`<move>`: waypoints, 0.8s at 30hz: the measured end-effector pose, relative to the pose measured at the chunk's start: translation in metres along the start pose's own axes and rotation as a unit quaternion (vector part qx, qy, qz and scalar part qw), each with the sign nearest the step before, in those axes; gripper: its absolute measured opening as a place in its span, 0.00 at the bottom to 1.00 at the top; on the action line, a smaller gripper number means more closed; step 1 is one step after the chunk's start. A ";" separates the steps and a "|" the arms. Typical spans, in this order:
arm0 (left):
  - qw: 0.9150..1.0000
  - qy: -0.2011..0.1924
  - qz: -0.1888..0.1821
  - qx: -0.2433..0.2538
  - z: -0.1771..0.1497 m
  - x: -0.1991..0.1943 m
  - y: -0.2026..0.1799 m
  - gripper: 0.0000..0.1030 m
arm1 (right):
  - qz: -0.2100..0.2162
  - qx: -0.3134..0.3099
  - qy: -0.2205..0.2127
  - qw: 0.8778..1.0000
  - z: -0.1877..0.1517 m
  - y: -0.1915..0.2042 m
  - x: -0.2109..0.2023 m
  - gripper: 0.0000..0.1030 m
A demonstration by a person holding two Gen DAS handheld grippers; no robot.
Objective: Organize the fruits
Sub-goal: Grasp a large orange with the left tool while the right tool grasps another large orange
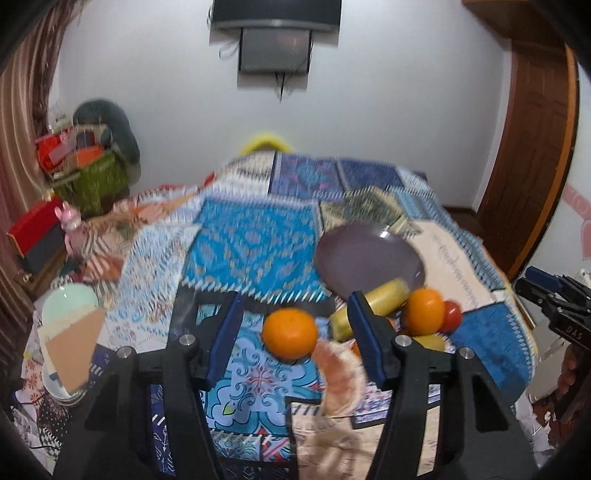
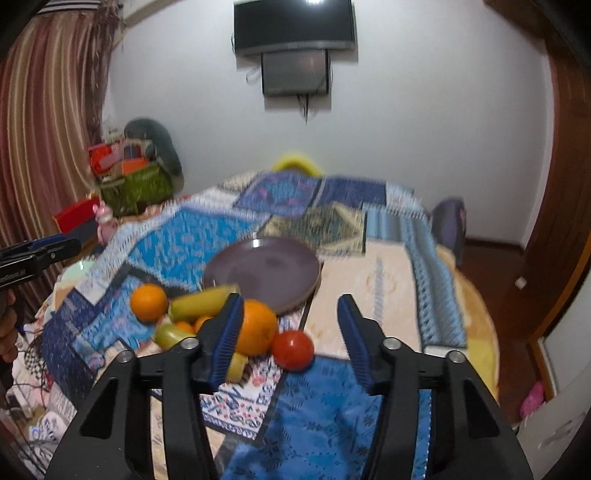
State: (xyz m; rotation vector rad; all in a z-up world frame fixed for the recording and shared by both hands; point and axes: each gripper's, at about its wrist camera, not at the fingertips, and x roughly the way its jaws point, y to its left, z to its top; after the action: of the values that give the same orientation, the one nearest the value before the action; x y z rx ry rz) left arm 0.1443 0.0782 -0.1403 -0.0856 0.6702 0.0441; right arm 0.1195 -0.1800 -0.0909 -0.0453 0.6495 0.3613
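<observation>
Both grippers are hanging over a bed with their blue-padded jaws spread wide and nothing between them. From its own camera, the left gripper [image 1: 295, 339] is framing an orange [image 1: 290, 334] lying on the patchwork quilt [image 1: 247, 243], with a pale pink peeled segment [image 1: 340, 373] just beside it. The right gripper [image 2: 290, 334] is hovering above the main cluster of fruit: a larger orange [image 2: 256, 326] touching a red tomato [image 2: 293, 349], a yellow-green banana [image 2: 201, 302] lying against the near rim of a purple plate [image 2: 262, 271], a smaller orange [image 2: 148, 302] to the left, and a few yellow-green pieces partly hidden behind the left finger. All the fruit is sitting on the quilt; the plate is holding none of it.

Blue, cream and olive patches are covering the bed, blurred in both views. A dark TV [image 2: 293, 26] is hanging on the white wall with a smaller screen below it. Striped curtains [image 2: 44, 129] are running down the left side, near a green basket [image 2: 136, 188] stuffed with boxes. A wooden door frame [image 1: 532, 155] is standing on the right.
</observation>
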 end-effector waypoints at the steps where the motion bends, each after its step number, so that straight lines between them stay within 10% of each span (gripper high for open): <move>1: 1.000 0.016 -0.002 -0.004 -0.001 0.011 0.005 0.56 | 0.003 0.003 0.008 1.000 -0.001 -0.001 0.006 0.46; 10: 0.993 0.113 -0.025 -0.015 -0.016 0.081 0.022 0.56 | 0.036 0.004 0.052 0.998 -0.003 0.003 0.056 0.46; 24: 0.987 0.156 -0.036 -0.007 -0.025 0.129 0.012 0.59 | 0.086 -0.015 0.121 0.989 -0.008 0.022 0.118 0.53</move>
State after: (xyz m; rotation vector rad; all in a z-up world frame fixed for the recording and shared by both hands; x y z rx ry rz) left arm 0.2289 0.0893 -0.2405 -0.1314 0.9792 -0.0358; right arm 0.1935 -0.1234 -0.1664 -0.0629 0.8917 0.5374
